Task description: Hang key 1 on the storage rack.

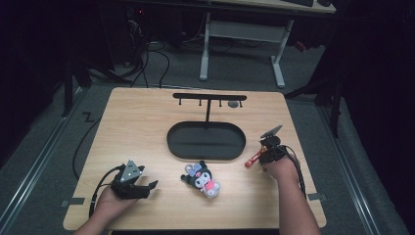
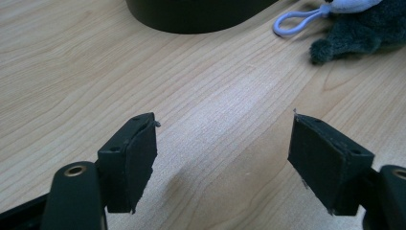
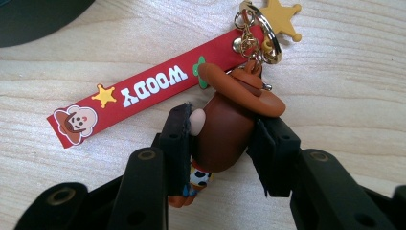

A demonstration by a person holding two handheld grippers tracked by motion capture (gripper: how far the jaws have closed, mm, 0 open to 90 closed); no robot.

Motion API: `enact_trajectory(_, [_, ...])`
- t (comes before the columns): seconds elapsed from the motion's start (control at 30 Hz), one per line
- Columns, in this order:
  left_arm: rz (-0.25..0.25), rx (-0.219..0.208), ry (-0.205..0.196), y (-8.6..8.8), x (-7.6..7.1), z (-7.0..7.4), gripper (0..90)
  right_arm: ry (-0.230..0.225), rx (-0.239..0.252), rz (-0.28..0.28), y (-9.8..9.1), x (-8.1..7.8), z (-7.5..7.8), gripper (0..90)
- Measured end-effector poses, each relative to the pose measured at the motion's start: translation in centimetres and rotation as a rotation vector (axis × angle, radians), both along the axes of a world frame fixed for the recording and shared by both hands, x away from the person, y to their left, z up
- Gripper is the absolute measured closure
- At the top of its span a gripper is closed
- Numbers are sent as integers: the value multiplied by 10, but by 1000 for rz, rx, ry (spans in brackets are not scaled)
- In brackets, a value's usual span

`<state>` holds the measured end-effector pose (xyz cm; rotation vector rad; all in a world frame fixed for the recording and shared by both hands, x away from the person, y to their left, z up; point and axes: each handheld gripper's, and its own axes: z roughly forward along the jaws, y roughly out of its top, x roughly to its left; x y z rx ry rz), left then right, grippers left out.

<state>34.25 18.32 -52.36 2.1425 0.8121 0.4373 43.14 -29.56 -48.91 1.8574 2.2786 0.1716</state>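
We keep the right gripper [image 3: 218,143] clamped squarely on the Woody keychain figure [image 3: 225,129], lifting gently so its red strap [image 3: 143,93] trails free; left gripper [image 2: 222,163] fingers wide, empty.

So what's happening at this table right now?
A person works with a hand-held gripper in each hand. The right hand-held gripper is shut on a Woody keychain figure, its red strap lying on the wooden table. The left hand-held gripper rests open with nothing between its jaws. A dark plush toy lies between them, near a black hanger stand.
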Motion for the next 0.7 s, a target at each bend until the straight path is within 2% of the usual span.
enact_trajectory(0.07, [-1, 0, 2, 0, 0, 0, 257, 5, -6, 4, 0, -2, 1, 618])
enact_trajectory(0.23, [-3, 4, 3, -1, 0, -1, 259, -3, 20, 2, -4, -7, 8, 620])
enact_trajectory(0.37, [-6, 5, 1, -2, 0, -1, 264, 0, 31, 15, -9, -16, 18, 620])
enact_trajectory(0.7, [-10, 10, 0, -4, 0, -1, 267, -32, 73, 56, -8, -45, 48, 622])
